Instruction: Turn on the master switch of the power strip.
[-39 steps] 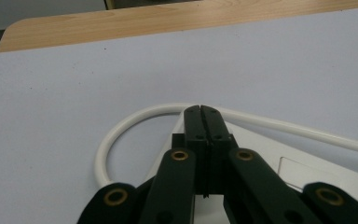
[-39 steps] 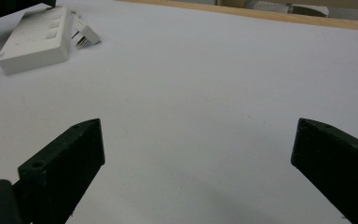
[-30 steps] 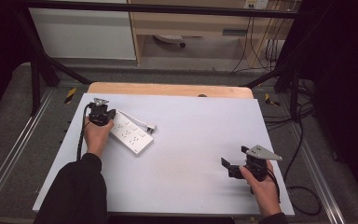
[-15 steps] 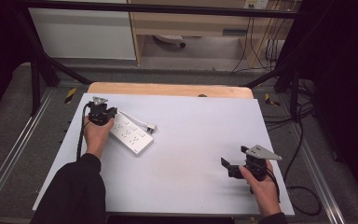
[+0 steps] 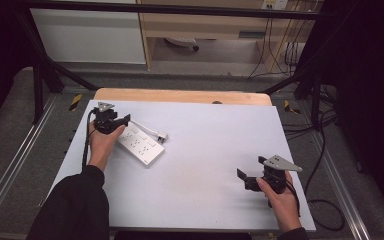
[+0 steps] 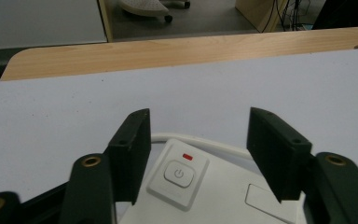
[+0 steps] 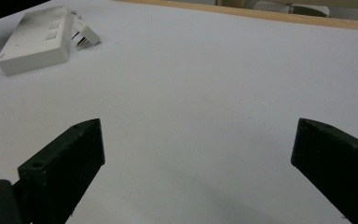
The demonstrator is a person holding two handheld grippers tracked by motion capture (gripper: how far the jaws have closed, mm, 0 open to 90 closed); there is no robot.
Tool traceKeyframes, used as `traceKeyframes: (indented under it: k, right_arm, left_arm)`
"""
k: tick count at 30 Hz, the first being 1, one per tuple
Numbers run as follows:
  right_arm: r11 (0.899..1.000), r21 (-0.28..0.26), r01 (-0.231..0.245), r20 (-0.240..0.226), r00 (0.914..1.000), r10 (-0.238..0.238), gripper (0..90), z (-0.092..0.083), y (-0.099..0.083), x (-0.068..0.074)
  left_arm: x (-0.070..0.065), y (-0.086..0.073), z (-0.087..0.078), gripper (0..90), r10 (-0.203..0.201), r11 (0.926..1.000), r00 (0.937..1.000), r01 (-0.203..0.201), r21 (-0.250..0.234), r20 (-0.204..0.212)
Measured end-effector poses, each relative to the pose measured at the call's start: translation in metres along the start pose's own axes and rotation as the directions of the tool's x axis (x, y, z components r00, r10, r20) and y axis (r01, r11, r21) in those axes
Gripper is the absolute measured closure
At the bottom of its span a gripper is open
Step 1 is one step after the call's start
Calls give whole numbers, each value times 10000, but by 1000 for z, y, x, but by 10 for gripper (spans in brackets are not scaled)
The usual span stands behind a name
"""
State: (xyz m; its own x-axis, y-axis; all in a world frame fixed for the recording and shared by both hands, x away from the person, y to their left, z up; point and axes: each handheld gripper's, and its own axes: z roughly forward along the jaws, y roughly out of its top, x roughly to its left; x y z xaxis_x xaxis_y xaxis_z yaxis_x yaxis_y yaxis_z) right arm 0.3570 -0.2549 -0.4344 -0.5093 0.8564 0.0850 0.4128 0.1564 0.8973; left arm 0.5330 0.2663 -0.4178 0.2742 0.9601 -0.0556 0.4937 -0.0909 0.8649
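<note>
A white power strip lies at the left of the table, its cord ending in a white plug. My left gripper hovers over the strip's near end. In the left gripper view its jaws have just been opening. They stand apart above the strip's power button and small red light and touch neither. My right gripper rests at the right front of the table, wide open with bare tabletop between its fingers. The right gripper view has the strip and plug far off.
The white tabletop has a wooden strip along its far edge. Metal frame rails run down both sides. Cables hang on the floor at the right, and a cabinet stands behind the table.
The left gripper's jaws stand wider apart over the strip's end than before. Both hands have kept their places.
</note>
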Motion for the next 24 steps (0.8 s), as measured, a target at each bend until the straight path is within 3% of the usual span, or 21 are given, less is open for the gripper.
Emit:
traceKeyframes:
  k: [5, 11, 19, 24]
  right_arm:
    - [10000, -5, 44, 10, 10000, -44, 30, 0, 0, 0]
    - [10000, 3, 17, 8, 10000, -17, 30, 0, 0, 0]
    - [10000, 3, 8, 18, 10000, -8, 30, 0, 0, 0]
    - [10000, 8, -6, 10, 10000, 6, 30, 0, 0, 0]
  left_arm:
    - [-2, 1, 0, 232, -127, 9999, 9999, 127, 28, -35]
    - [-2, 1, 0, 128, -156, 9999, 9999, 156, 48, 56]
    - [-2, 3, -5, 109, -308, 9995, 9994, 308, 21, 154]
    - [-6, 5, -11, 130, -163, 9999, 9994, 162, 34, 317]
